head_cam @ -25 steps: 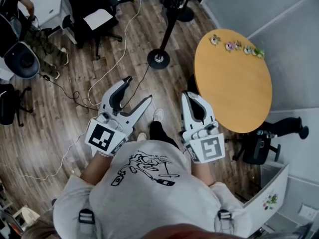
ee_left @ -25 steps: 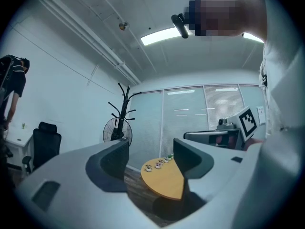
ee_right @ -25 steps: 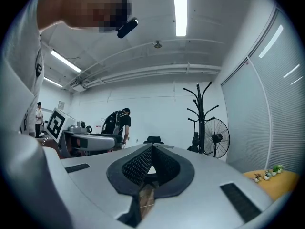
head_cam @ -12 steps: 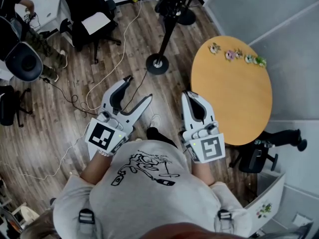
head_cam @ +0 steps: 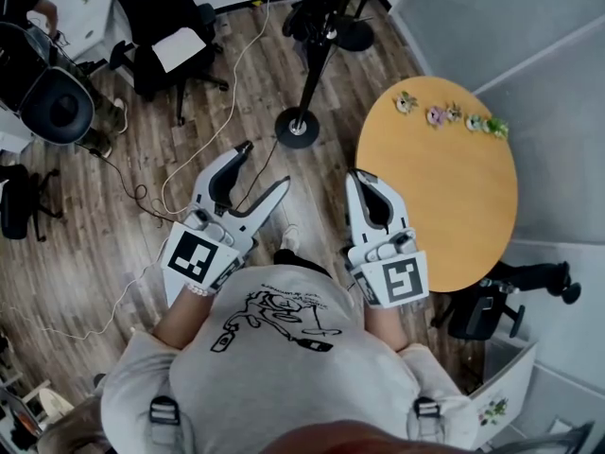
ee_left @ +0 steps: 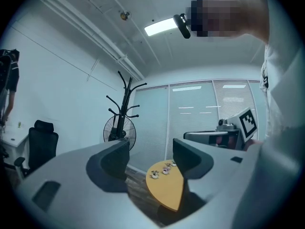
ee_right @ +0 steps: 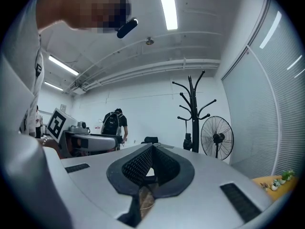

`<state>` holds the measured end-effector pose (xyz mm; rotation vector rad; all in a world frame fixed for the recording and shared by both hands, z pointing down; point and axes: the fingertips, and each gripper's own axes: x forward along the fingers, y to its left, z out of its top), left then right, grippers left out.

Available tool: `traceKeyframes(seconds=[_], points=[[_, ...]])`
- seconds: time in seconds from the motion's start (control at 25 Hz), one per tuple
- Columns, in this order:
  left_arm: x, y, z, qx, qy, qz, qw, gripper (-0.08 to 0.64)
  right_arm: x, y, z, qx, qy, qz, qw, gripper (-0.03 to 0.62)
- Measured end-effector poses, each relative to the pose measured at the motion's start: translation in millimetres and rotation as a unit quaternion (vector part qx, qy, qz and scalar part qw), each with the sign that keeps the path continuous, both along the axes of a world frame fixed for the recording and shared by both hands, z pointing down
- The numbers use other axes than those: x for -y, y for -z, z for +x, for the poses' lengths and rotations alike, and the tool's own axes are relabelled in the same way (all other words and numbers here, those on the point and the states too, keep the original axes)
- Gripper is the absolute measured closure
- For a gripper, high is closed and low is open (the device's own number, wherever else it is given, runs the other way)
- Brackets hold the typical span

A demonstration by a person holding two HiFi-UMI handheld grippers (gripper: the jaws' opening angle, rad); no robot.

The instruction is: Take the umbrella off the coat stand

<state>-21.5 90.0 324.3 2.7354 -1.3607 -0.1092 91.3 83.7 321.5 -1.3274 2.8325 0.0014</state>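
Grippers, two, hand-held, both pointing level over a wood floor. Left gripper: jaws standing moderately apart, nothing between the pads; through the gap its own view shows only the round orange table with small flower figures at the far edge. Right gripper: jaws brought together at the tips, holding nothing, with only a small hollow behind the pads. Umbrella: a dark folded shape hanging low against the pole of the coat stand, ahead of both grippers and well apart from either; neither tool touches it. From the left gripper, the stand rises beyond and above the left-hand jaw, to the left of the open gap. From the right gripper, the stand lies beyond and to the right of the closed tips, the umbrella showing as a small dark bundle on the pole. Stand base: a round disc on the floor, just ahead of the left gripper's jaw tips in the head view. Fan: upright, just beside the stand on its far right. Table: to the right of the right gripper, near it. Cables: trailing over the floor ahead and left of the left gripper. Office chair: black, farther ahead on the left.
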Motion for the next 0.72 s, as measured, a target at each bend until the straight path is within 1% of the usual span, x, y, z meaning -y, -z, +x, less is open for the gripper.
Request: traceKeyframes(seconds=[0.4, 0.72], points=[[34.9, 3.0, 21.8, -0.001, 0.011, 0.006, 0.9999, 0.285, 36.8, -5.5, 22.1, -0.005, 0.013, -0.004, 1.0, 0.578], [45.2, -0.1, 36.1, 0.004, 0.014, 0.001, 0.9999, 0.285, 51.4, -7.9, 39.6, -0.002, 0.012, -0.006, 1.0, 0.578]])
